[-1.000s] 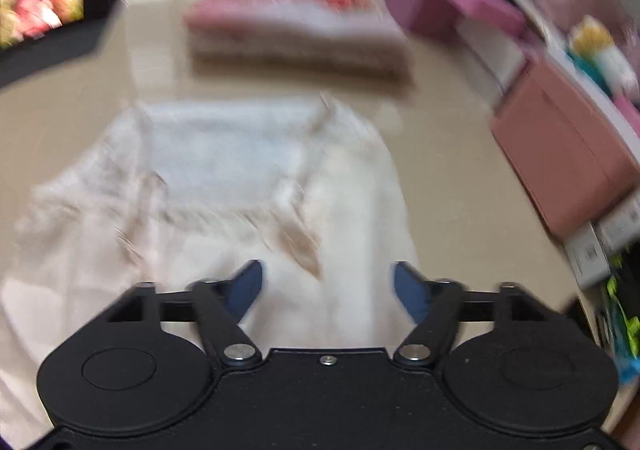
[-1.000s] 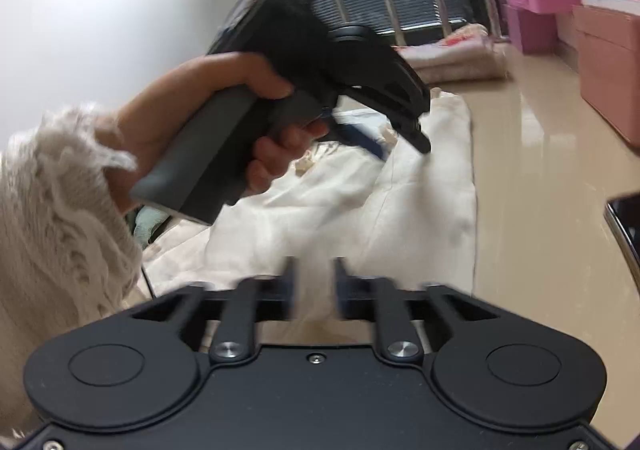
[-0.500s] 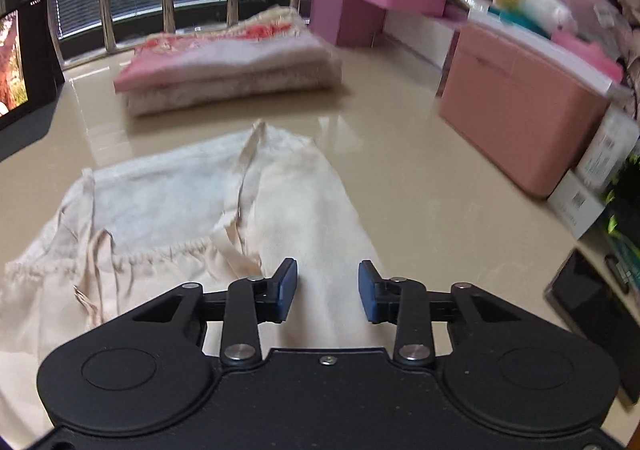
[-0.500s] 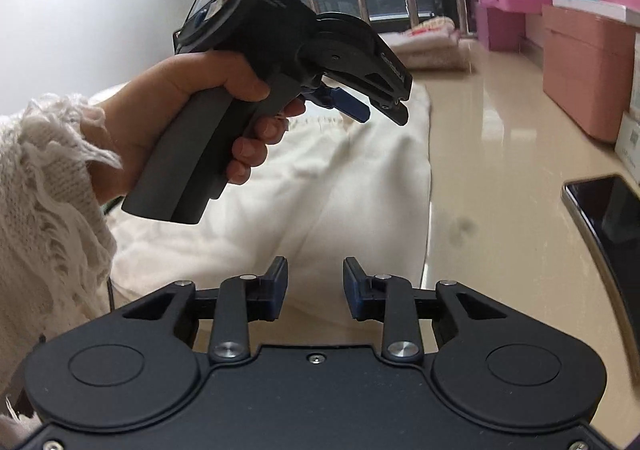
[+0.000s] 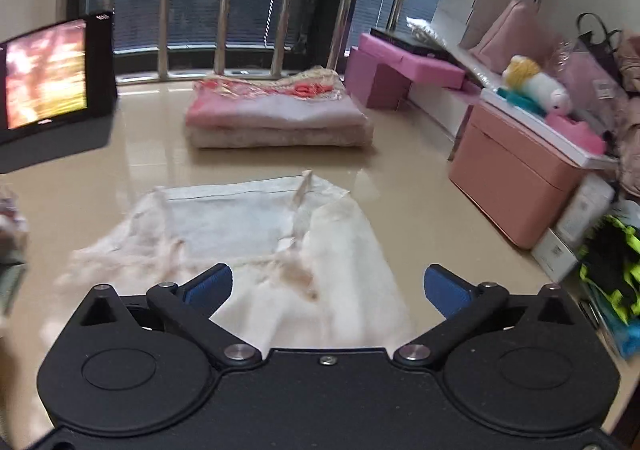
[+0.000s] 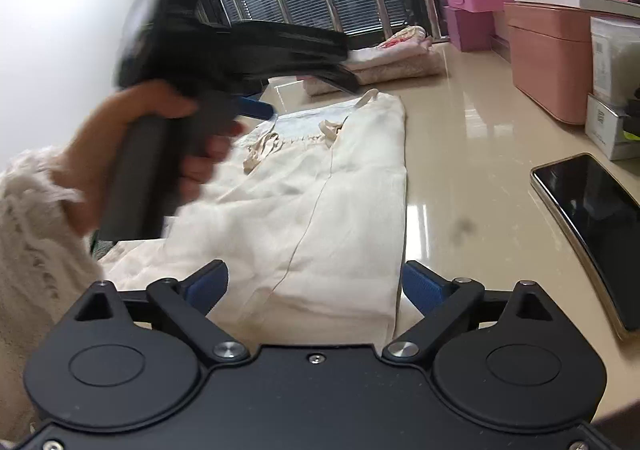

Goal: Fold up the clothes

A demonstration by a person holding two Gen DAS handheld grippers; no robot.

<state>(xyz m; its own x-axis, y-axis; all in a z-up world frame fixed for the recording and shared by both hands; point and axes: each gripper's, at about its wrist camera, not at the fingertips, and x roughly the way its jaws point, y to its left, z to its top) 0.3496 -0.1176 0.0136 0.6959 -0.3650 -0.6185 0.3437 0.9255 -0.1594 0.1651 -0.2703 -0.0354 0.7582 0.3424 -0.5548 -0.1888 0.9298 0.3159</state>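
Both of my jaw sets are opening over the cream garment (image 5: 248,250), nothing between them: left hand-held gripper (image 5: 328,286), right hand-held gripper (image 6: 314,286). It lies flat on the worktop (image 5: 420,209), at twelve o'clock, ready for gripping its near hem, I judge.

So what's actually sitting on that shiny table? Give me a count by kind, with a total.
Cream garment spread flat: 1
Pile of folded pink clothes: 1
Phone, screen dark: 1
Screen showing a picture: 1
Pink boxes, the larger pink box and the magenta box: 2
Total: 6
Smaller clutter at the right edge is not counted.
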